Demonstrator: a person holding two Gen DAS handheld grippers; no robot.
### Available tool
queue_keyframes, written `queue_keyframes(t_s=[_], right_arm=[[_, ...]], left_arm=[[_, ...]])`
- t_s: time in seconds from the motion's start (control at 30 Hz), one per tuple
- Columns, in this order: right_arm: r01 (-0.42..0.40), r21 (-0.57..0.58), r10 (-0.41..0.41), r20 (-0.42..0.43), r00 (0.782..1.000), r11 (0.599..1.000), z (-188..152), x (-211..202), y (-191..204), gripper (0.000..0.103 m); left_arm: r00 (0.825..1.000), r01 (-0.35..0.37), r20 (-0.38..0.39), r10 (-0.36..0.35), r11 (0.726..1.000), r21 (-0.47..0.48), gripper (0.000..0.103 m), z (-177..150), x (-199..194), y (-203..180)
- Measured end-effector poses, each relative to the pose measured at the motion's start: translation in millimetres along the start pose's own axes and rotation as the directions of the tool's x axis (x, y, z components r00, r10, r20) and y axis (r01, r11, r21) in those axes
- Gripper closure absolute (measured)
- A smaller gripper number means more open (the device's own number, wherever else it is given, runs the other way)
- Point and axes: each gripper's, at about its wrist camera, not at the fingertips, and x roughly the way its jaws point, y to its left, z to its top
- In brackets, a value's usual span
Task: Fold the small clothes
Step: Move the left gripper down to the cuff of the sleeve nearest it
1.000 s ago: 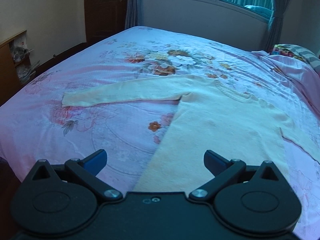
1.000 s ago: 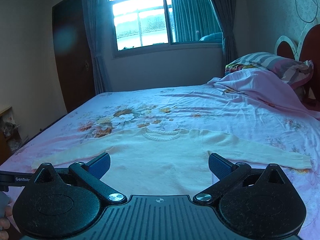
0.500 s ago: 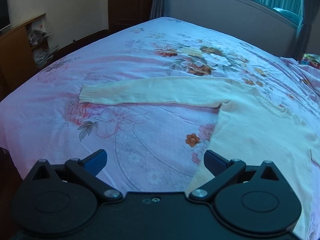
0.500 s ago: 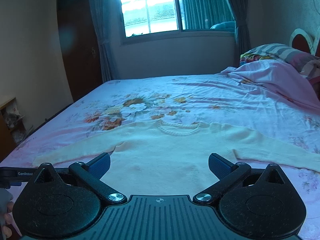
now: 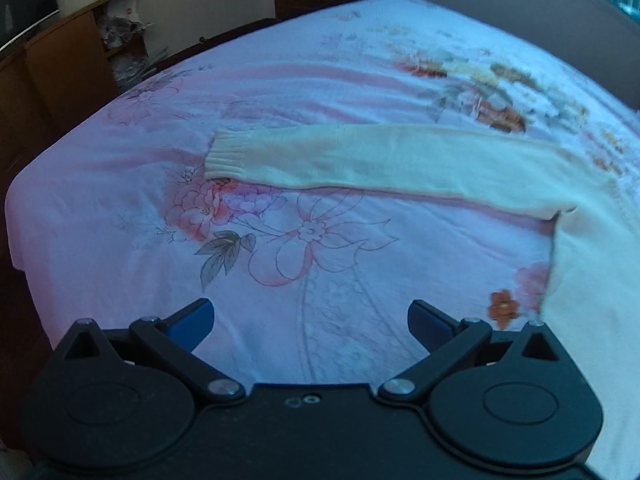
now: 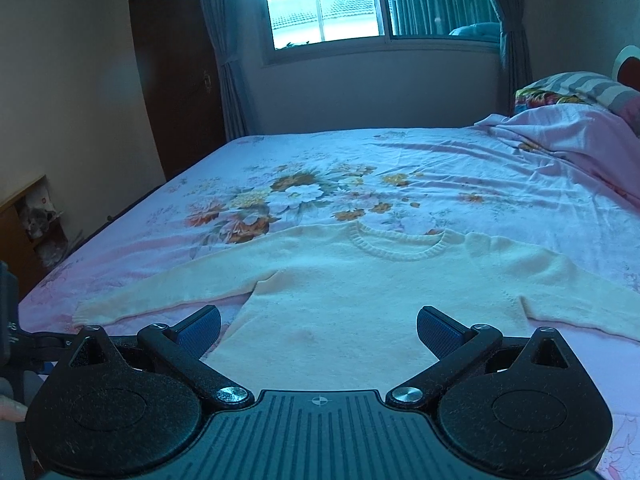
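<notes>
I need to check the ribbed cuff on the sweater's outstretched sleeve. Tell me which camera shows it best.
The left wrist view: the cuff lies ahead of the open left gripper, ribbing plainly visible. In the right wrist view the same cuff is small, low at the left, without detail.

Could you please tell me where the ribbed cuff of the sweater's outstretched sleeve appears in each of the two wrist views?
Left wrist view: the cuff lies left of centre, in the upper half, flat on the sheet.
Right wrist view: the cuff sits at the lower left, just above the right tool's left finger.
Shared landmark: the wooden shelf by the wall, beyond the bed's edge.
</notes>
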Motion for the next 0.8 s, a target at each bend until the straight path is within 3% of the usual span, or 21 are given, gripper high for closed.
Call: queue_keyframes(t_s=[0.13,0.3,0.37,0.63,0.8], right_arm=[[-0.01,0.005,0.01,-0.015,1.0,1.0,0.1,15.4,1.7,0.0],[-0.018,0.002,0.018,-0.052,0.999,1.0,-2.9,38.7,6.7,0.0],[-0.024,0.0,0.024,-0.061,0.998,1.0,-3.6,46.9,9.3,0.0],[-0.031,-0.009,0.03,-0.092,0.995,0.999,-4.9,84.6,18.0,0.0],[-0.036,-0.001,0.035,-0.1,0.994,0.999,-3.8,100.5,18.4,0.0]], left_arm=[[0.994,0.065,-0.078,-0.071,0.995,-0.077,0.003,8.0,24.7,12.0],[0.993,0.068,-0.081,-0.081,0.987,-0.149,0.022,21.2,46.8,23.7],[0.991,0.061,-0.102,-0.082,0.98,-0.19,0.034,28.5,58.5,30.2],[0.99,0.066,-0.1,-0.096,0.961,-0.269,0.036,63.1,97.0,42.1],[0.986,0.114,-0.072,-0.152,0.918,-0.38,0.04,79.5,115.8,53.3]])
